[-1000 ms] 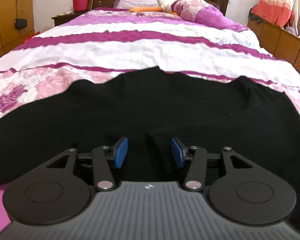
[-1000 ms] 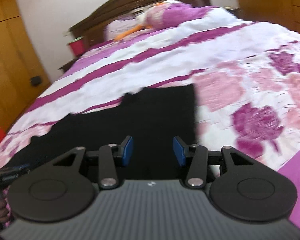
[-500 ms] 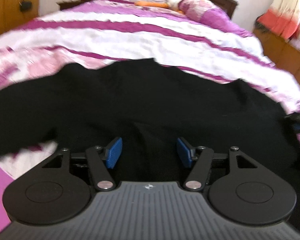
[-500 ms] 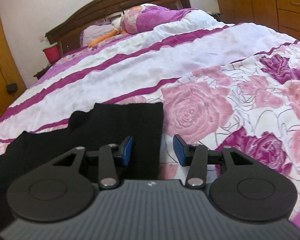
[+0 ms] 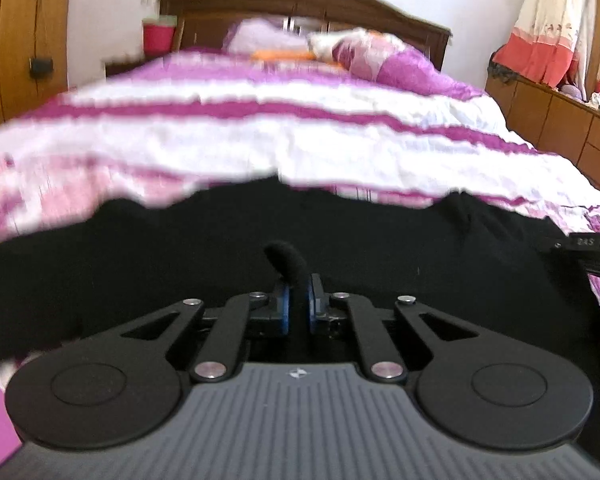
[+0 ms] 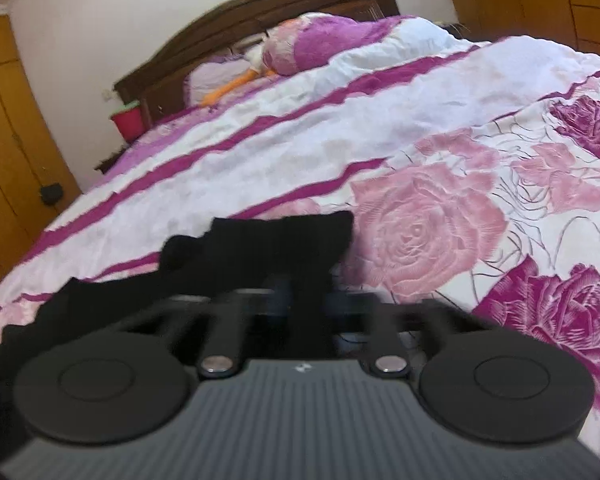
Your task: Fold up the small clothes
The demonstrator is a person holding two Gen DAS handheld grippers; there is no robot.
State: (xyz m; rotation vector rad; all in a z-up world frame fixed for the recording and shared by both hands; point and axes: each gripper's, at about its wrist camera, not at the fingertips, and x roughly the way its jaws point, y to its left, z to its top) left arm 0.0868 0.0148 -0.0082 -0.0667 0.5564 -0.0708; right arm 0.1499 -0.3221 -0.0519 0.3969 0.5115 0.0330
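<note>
A black garment lies spread across the near end of the bed. My left gripper is shut on a pinch of its near edge, and a small hump of black cloth sticks up between the blue pads. In the right wrist view the same black garment ends at a corner beside a pink rose print. My right gripper is blurred, its fingers drawn together on the cloth near that right edge. At the right border of the left view part of the right gripper shows.
The bed has a purple, white and pink floral cover, with pillows and a dark wooden headboard at the far end. Wooden wardrobes stand on the left, a low wooden cabinet on the right. A red bucket sits by the headboard.
Both grippers went from open to shut on the black garment's near edge. The right gripper moved along the cloth to its right corner, and the left gripper's view tilted up.
</note>
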